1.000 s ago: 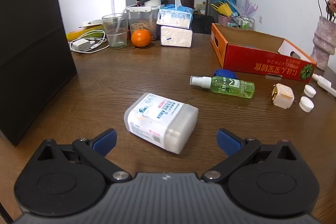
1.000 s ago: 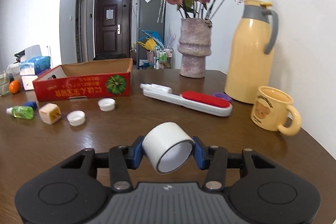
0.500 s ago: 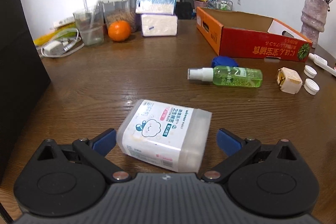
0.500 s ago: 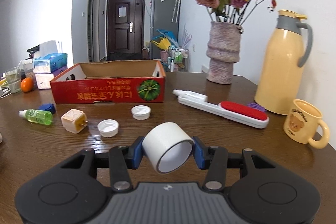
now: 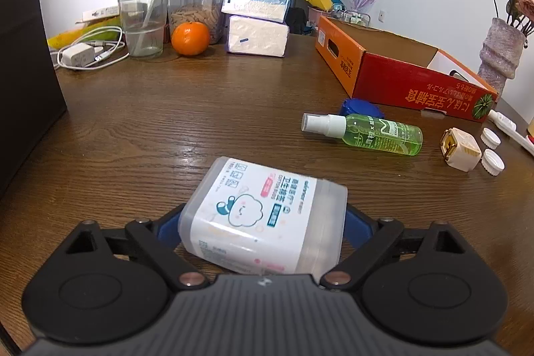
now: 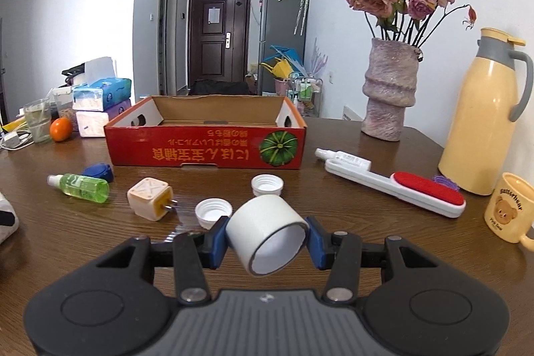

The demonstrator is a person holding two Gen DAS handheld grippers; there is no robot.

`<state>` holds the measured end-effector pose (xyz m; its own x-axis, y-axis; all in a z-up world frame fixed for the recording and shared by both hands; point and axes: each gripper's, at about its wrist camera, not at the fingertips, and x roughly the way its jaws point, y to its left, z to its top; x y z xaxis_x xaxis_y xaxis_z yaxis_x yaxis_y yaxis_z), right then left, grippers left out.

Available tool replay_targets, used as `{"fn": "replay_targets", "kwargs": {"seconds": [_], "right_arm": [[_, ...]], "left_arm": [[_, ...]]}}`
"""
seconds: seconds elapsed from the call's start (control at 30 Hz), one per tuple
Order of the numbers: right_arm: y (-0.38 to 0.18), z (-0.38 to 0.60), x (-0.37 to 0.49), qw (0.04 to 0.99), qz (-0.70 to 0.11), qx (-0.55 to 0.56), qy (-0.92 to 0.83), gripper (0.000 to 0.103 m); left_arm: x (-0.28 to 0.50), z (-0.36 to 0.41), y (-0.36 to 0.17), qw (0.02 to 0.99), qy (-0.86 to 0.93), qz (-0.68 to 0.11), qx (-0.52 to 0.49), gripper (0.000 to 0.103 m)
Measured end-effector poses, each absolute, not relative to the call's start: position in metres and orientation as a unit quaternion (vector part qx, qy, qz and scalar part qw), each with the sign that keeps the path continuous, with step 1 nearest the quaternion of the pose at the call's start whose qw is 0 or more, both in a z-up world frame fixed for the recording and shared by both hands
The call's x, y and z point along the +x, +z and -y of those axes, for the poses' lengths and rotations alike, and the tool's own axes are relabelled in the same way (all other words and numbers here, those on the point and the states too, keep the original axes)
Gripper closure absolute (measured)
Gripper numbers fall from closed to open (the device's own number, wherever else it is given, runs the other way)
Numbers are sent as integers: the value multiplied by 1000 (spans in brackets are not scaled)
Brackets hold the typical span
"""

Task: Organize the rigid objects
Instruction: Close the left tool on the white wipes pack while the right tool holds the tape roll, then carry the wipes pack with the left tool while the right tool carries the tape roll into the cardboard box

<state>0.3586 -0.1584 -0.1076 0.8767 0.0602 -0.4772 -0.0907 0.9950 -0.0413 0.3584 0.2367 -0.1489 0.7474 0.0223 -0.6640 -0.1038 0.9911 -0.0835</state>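
Observation:
A translucent cotton swab box (image 5: 263, 212) with a white label lies on the wooden table between the fingers of my left gripper (image 5: 263, 231). Its jaws are closing, and the blue pads (image 5: 167, 231) touch both sides of the box. In the right wrist view my right gripper (image 6: 267, 244) is shut on a white tape roll (image 6: 267, 229), held above the table. Just beyond it stands an open red cardboard box (image 6: 207, 152). In front of that box lie a green spray bottle (image 6: 83, 187), a cream charger plug (image 6: 150, 202) and two white caps (image 6: 213, 212).
A lint brush (image 6: 400, 189), a bear mug (image 6: 507, 209), a yellow thermos (image 6: 484, 122) and a vase of roses (image 6: 390, 92) fill the right side. At the back left are an orange (image 5: 190, 37), a glass (image 5: 142, 25), tissue packs (image 5: 257, 22) and a charger cable. A tall black object (image 5: 23, 55) stands far left.
My left gripper moved forward and down around the cotton swab box, and its jaws came in onto the box's sides. My right gripper carried the tape roll left, towards the red cardboard box.

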Motion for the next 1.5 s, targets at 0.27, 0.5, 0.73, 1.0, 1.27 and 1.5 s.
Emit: {"fn": "replay_targets", "kwargs": {"seconds": [0.27,0.5,0.73,1.0,1.27,1.5], "right_arm": [[-108,159,355,969,-242,-20,48,56],[-107,168,350,970,-238,-7,55,56],[-101,169,348,971,-228,0,73,56],[-85,164,354,973,-211,3,91,56],[-66,151,372,976,-186,12,112,56],[-48,139,394,980,-160,21,119,56]], "left_arm": [[351,-230,-147,938,40,-341,-54,19],[332,-217,-141,945,65,-315,-65,19],[315,-198,-125,952,88,-280,-86,19],[315,-167,-95,957,101,-260,-78,19],[333,-133,-57,967,88,-226,-76,19],[358,-111,-34,973,81,-200,-83,19]]}}
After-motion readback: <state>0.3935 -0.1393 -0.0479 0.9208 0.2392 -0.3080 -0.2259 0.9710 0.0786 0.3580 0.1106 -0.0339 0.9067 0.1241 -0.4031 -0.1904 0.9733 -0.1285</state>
